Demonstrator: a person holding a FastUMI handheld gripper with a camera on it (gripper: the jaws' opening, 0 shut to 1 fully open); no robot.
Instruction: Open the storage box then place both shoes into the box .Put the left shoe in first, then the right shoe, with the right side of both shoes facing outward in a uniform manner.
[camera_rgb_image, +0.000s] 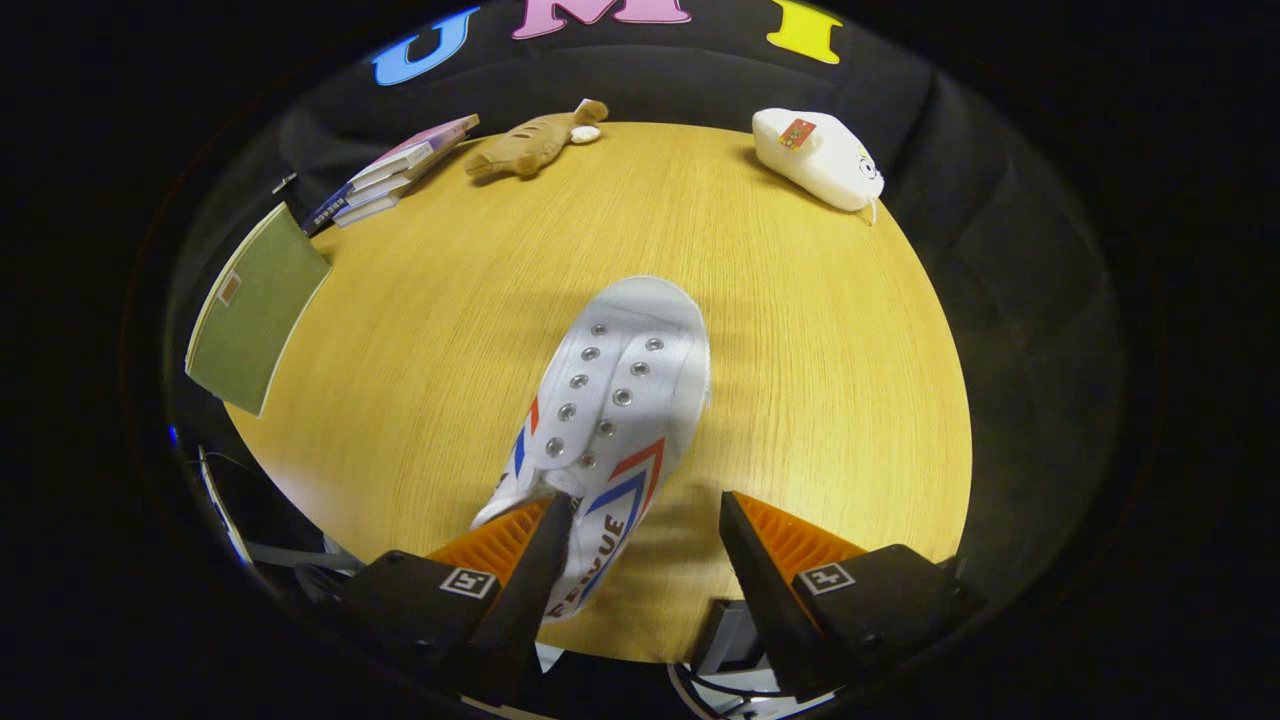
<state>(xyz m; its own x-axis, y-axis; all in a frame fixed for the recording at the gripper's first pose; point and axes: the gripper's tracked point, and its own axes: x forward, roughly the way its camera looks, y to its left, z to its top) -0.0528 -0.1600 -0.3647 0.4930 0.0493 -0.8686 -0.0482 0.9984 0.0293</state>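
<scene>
A: What is the surface looking like?

B: A light wood-grain bench (800, 400) is stretching ahead, with the black cloth wall of the booth (1000, 250) curving behind it. At the far side a brown plush fish (530, 143) is lying next to a small stack of books (395, 172), and a white plush toy (820, 158) is sitting well apart from them at the other far corner. A green notebook (255, 310) is hanging partly over the bench edge, near the books.

A: And the shoe?

B: A white canvas shoe (610, 400) with red and blue stripes and metal eyelets is lying near the middle of the bench, toe pointing away, heel end reaching back between the fingers.

A: How are the jaws standing?

B: The gripper (640, 550) is looking down along the shoe, jaws standing wide. The left finger (530, 580) is overlapping the shoe's heel side; whether it is touching I cannot tell. The right finger (760, 580) is sitting apart from the shoe, with bare bench showing between them.
</scene>
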